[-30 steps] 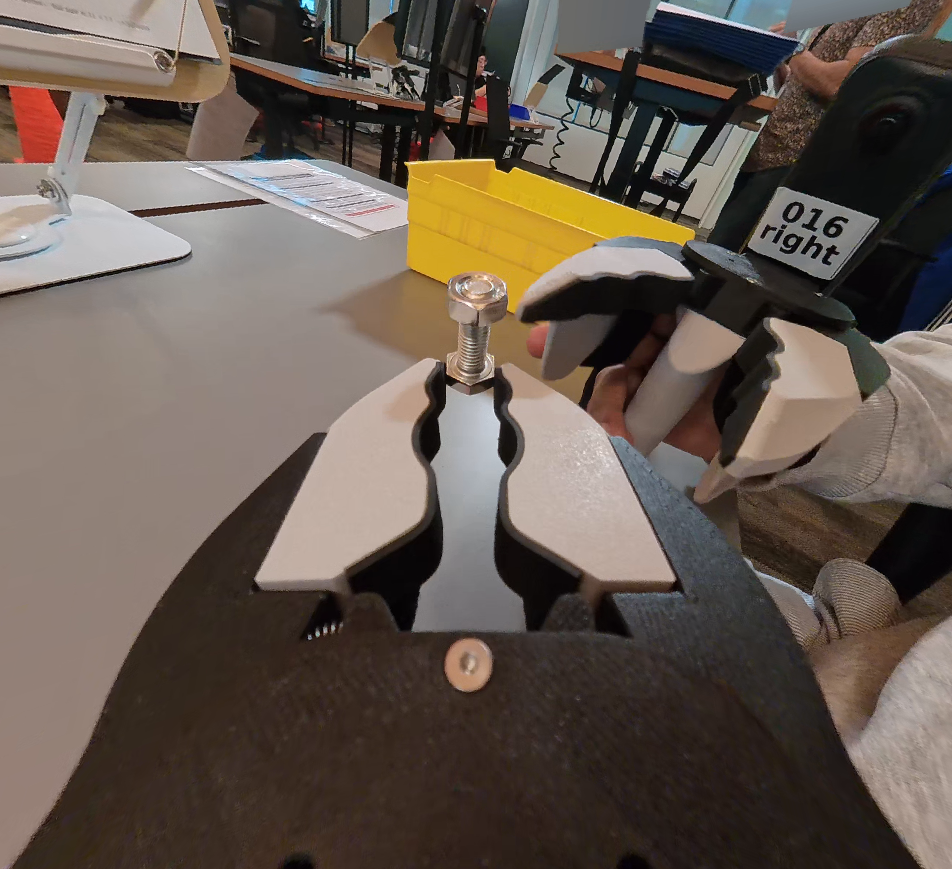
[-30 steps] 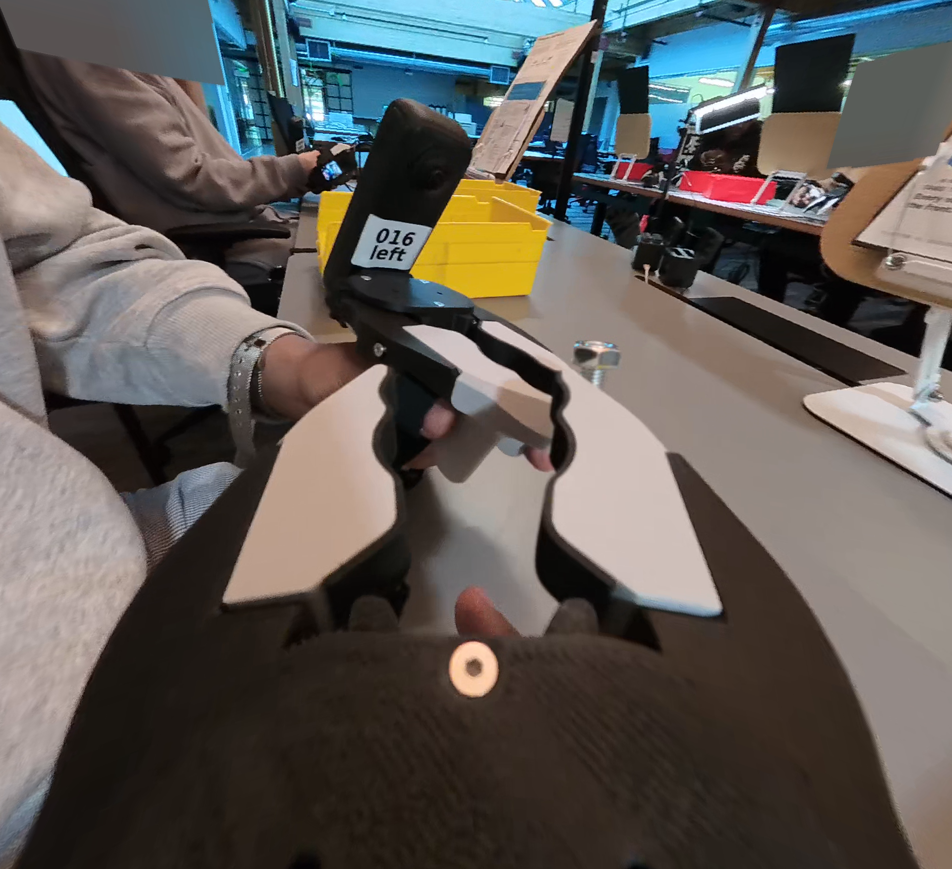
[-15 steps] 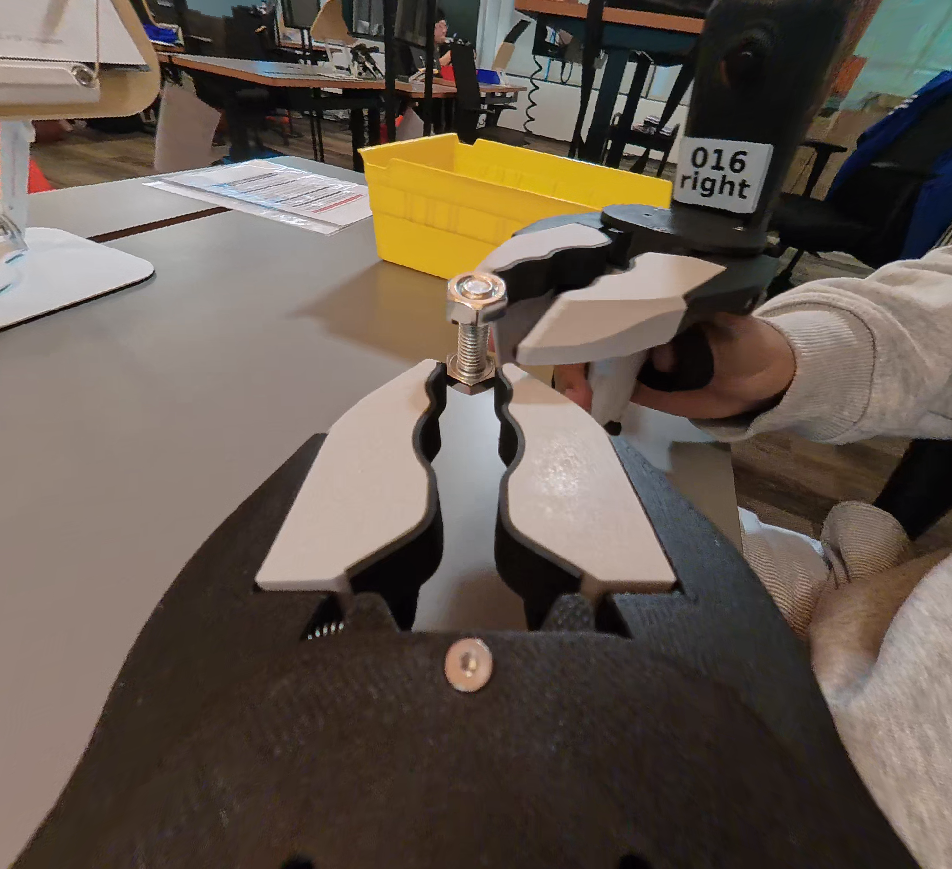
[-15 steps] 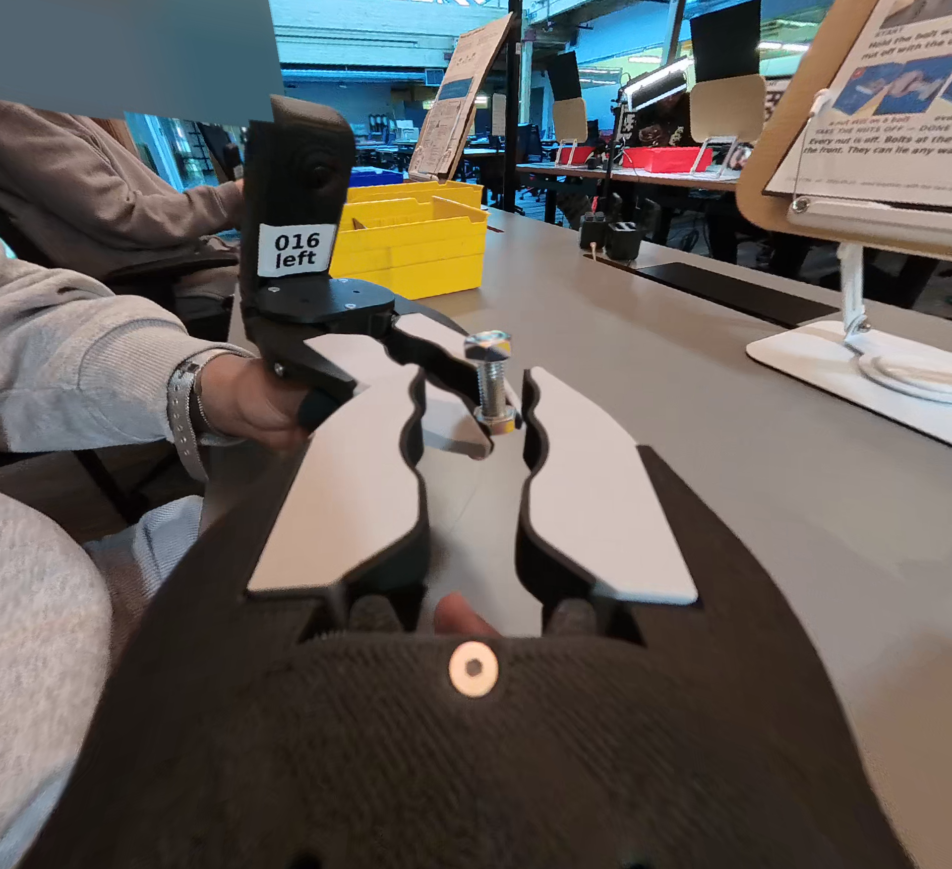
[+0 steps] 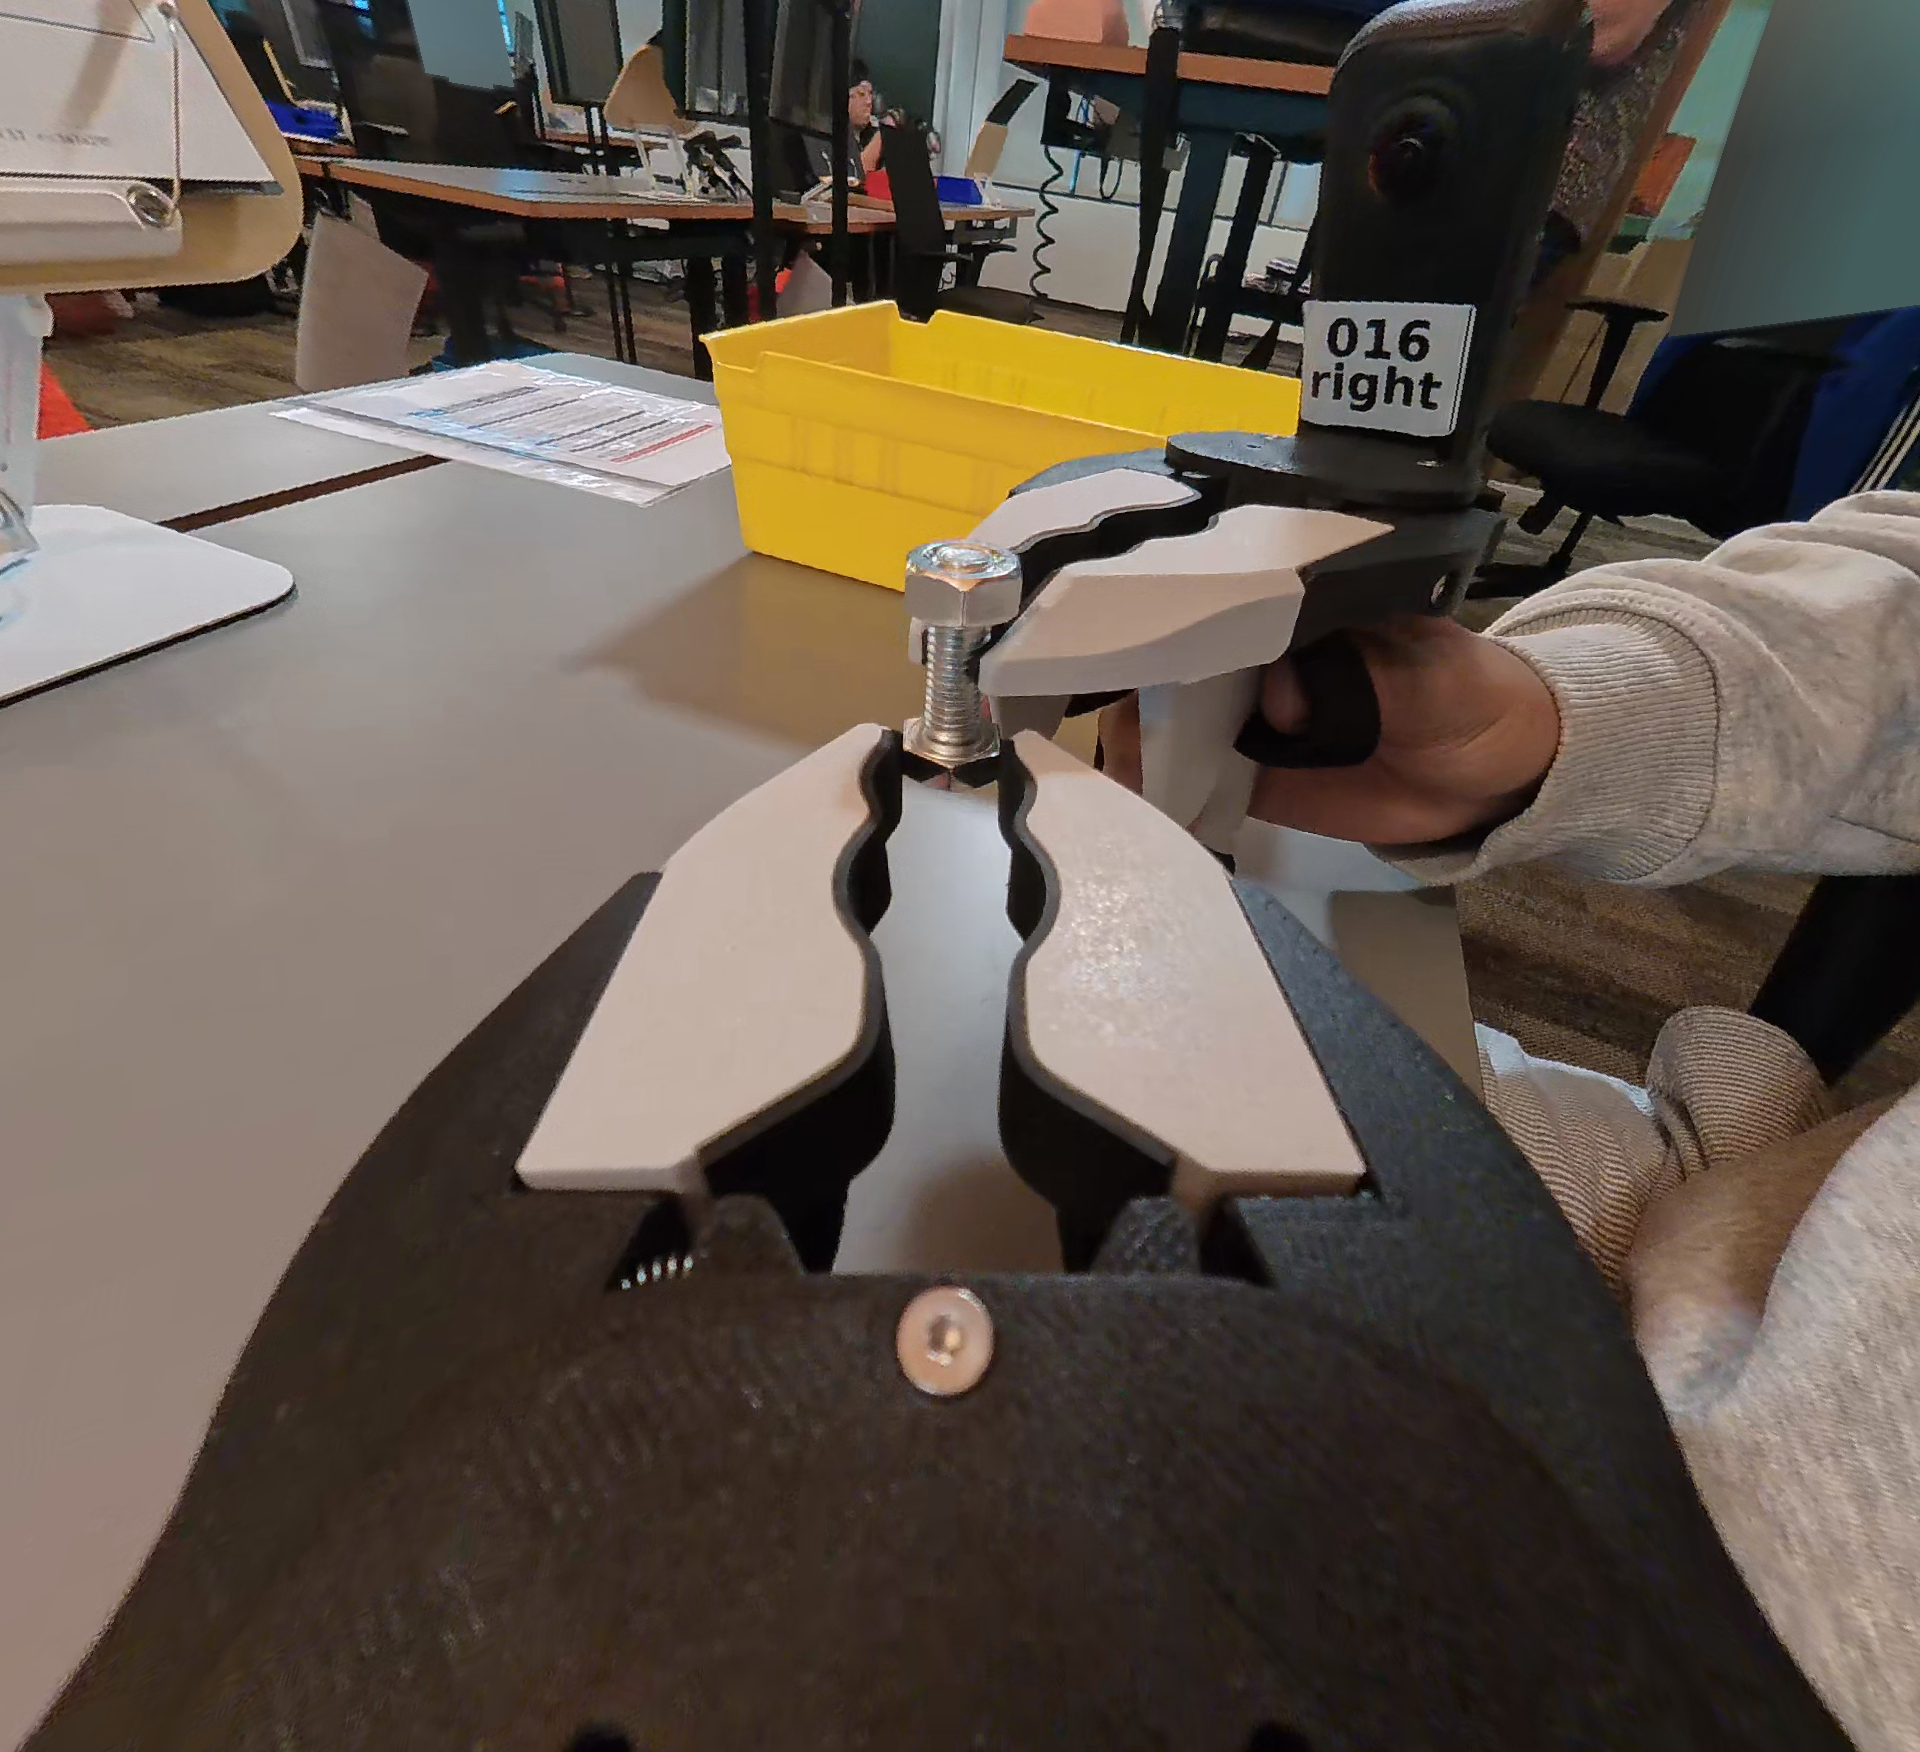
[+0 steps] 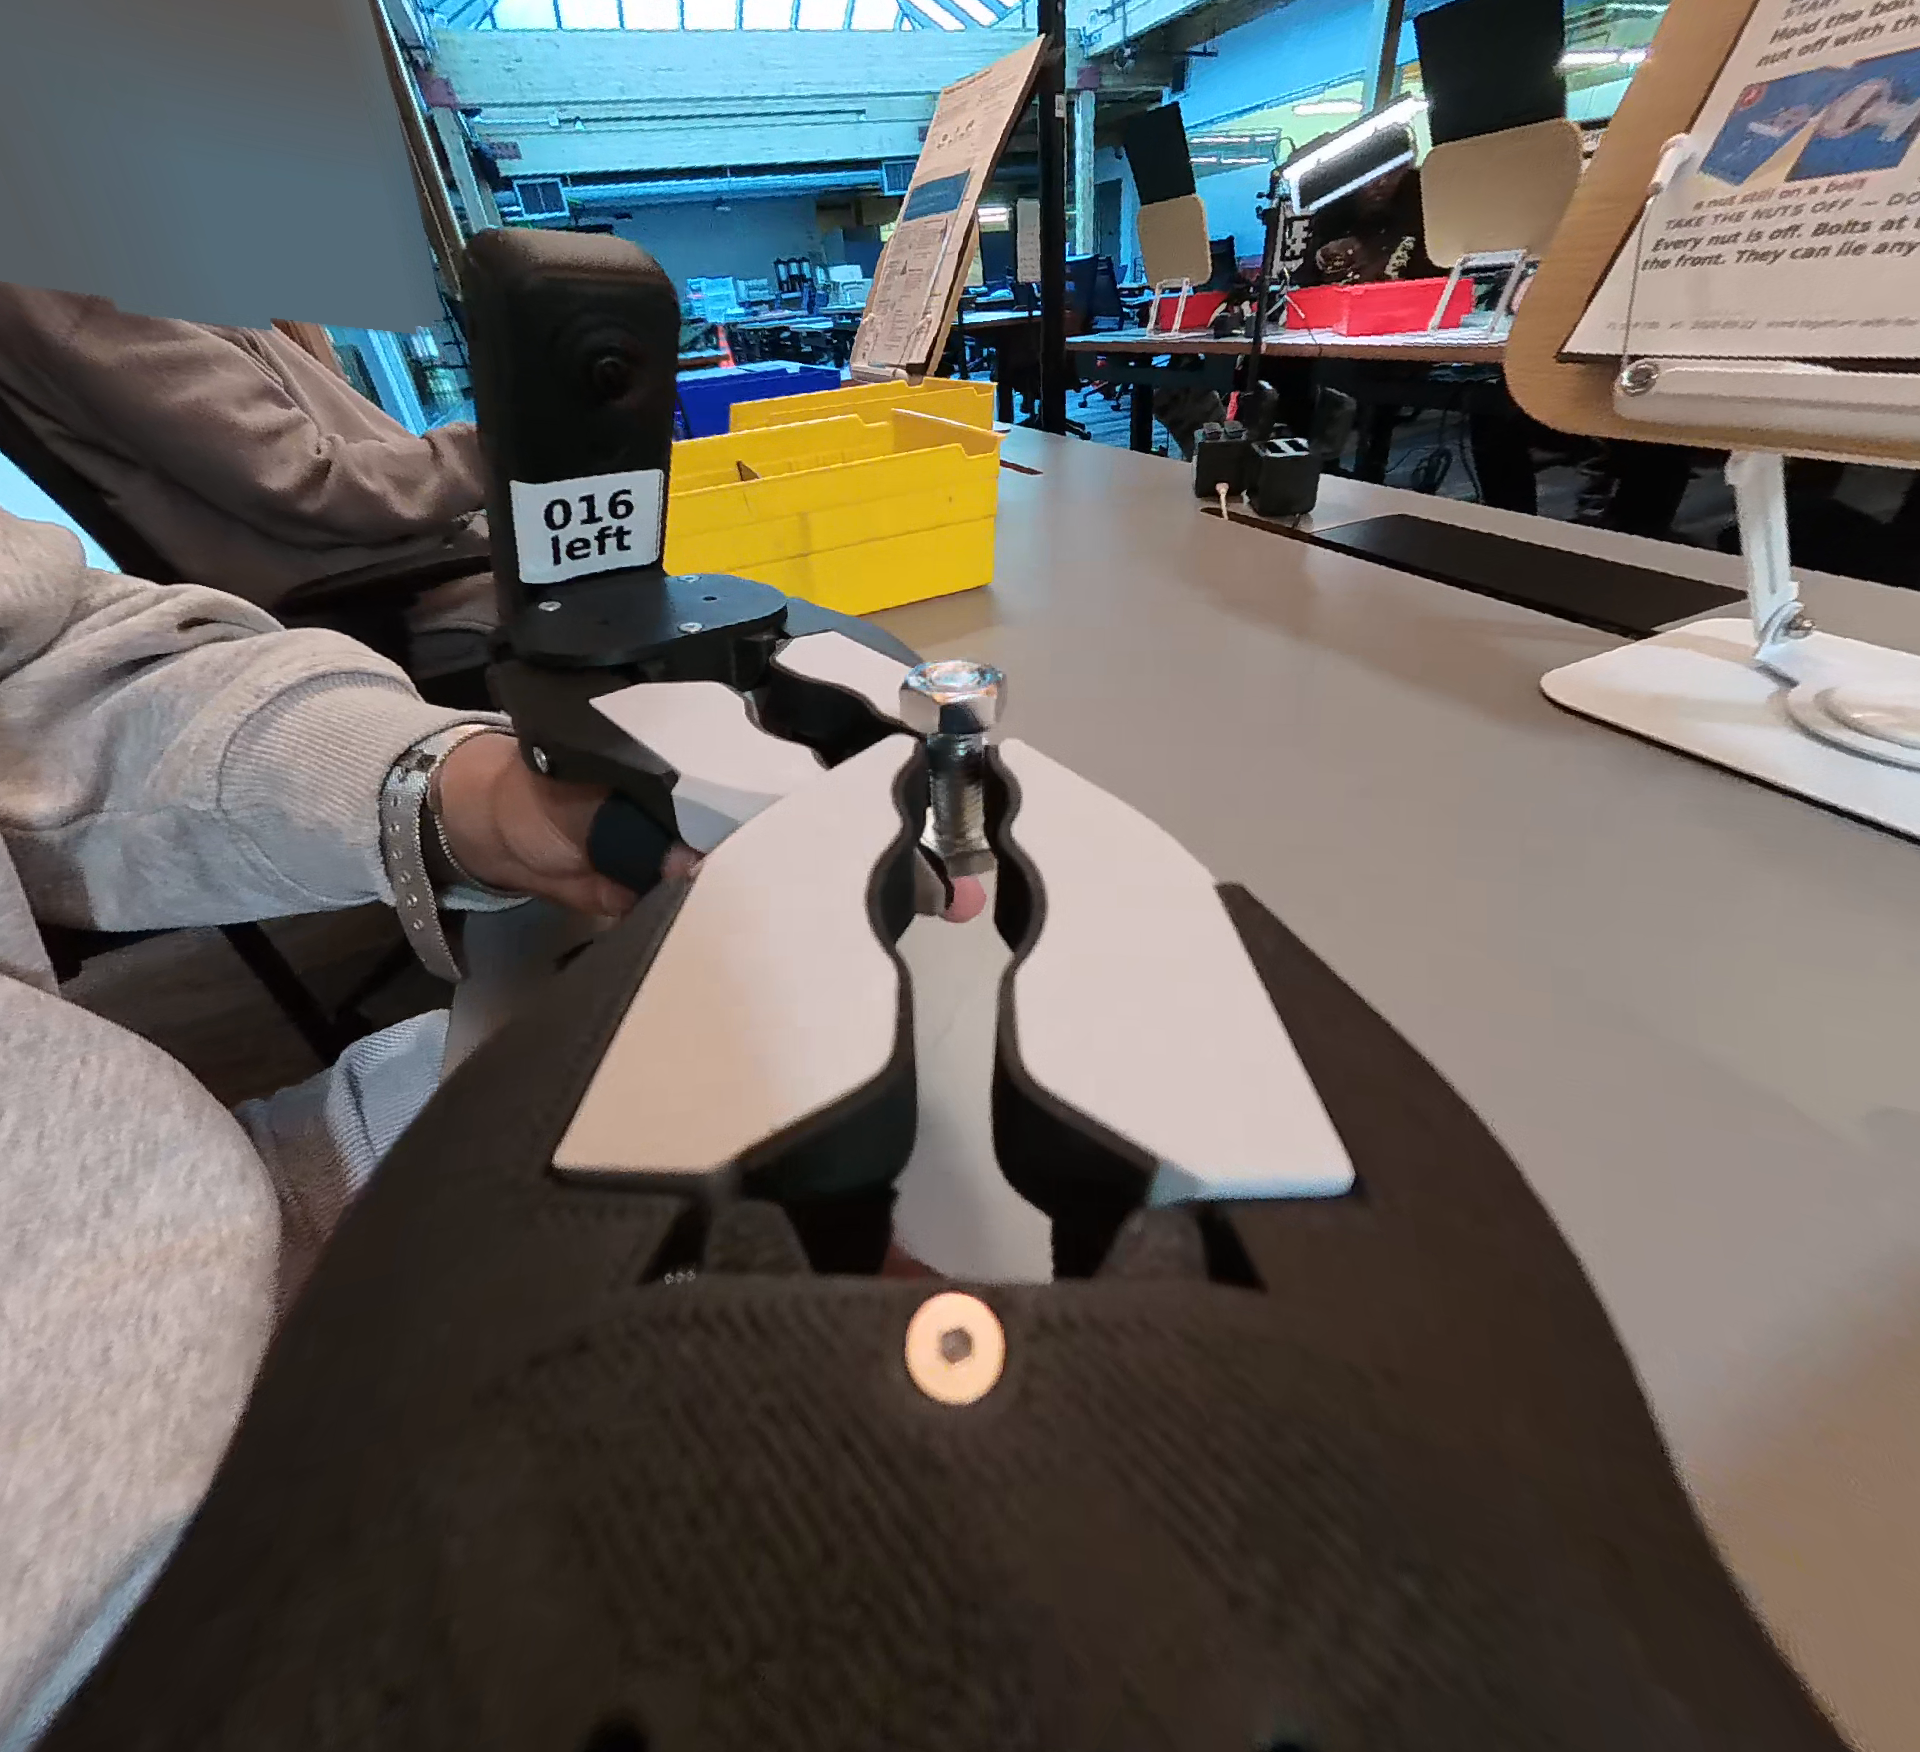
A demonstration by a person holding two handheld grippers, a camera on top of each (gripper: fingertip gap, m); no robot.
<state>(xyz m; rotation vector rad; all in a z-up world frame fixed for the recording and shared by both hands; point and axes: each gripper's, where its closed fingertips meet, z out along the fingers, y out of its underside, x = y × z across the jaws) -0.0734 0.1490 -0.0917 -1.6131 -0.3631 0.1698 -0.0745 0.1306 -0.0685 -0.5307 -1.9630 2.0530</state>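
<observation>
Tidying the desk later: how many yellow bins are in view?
2. One bin sits on the table beyond the bolt in the left wrist view; another sits behind the left gripper in the right wrist view. Others may be hidden.

My left tool (image 5: 948, 746) covers the lower end of the bolt (image 5: 954, 653); the nut (image 5: 950, 748) shows only as a sliver between the tips. In the right wrist view my right tool (image 6: 958, 793) flanks the bolt's threads, but I can't tell if its pads actually touch. The nut is mostly hidden there. Yellow bin (image 5: 935, 435) interior isn't visible, and my right tool blocks its right end. The instruction stand (image 6: 1756, 248) is cut off by the frame edge in both views. Background desks are too small to make out.
</observation>
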